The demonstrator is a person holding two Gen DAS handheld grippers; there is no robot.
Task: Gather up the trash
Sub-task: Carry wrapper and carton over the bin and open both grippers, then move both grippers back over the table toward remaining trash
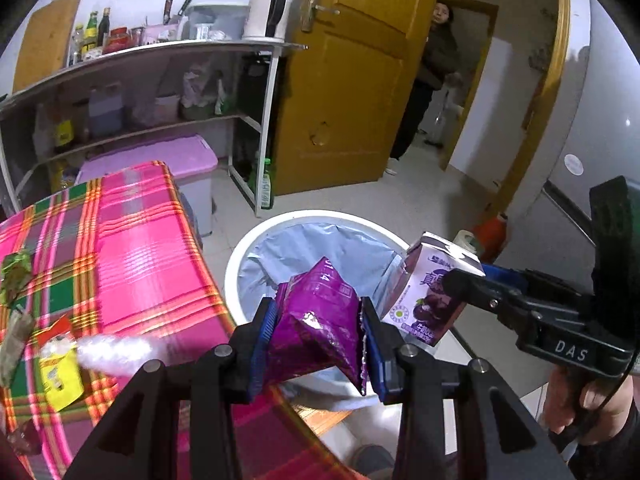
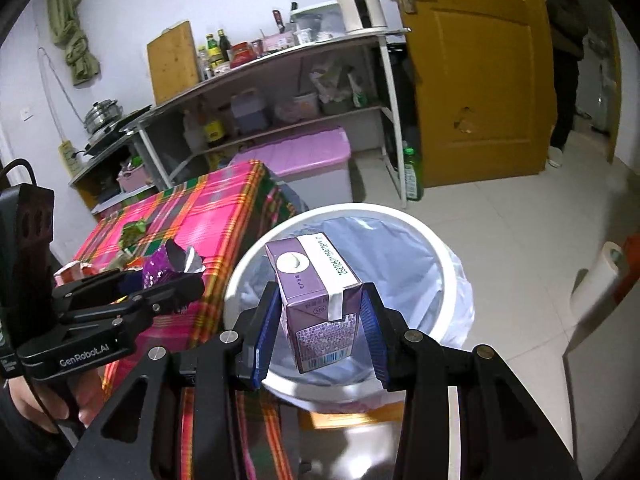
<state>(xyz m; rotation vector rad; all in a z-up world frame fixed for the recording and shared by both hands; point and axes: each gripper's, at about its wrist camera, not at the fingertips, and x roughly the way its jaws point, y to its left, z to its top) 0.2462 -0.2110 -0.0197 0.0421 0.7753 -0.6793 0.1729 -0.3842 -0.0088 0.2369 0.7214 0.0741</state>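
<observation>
My left gripper (image 1: 320,332) is shut on a crumpled purple snack bag (image 1: 320,316) and holds it over the near rim of the white trash bin (image 1: 240,256), which has a pale blue liner. My right gripper (image 2: 320,328) is shut on a purple drink carton (image 2: 316,300) above the bin (image 2: 448,256). The carton also shows in the left wrist view (image 1: 432,288), to the right of the bag. The bag shows in the right wrist view (image 2: 160,270), held beside the table.
A table with a pink plaid cloth (image 1: 132,256) stands left of the bin, with wrappers (image 1: 60,364) and green trash (image 1: 16,276) on it. Behind are a metal shelf (image 1: 160,56), a pink-lidded box (image 1: 160,160), a wooden door (image 1: 348,80) and a person (image 1: 436,68).
</observation>
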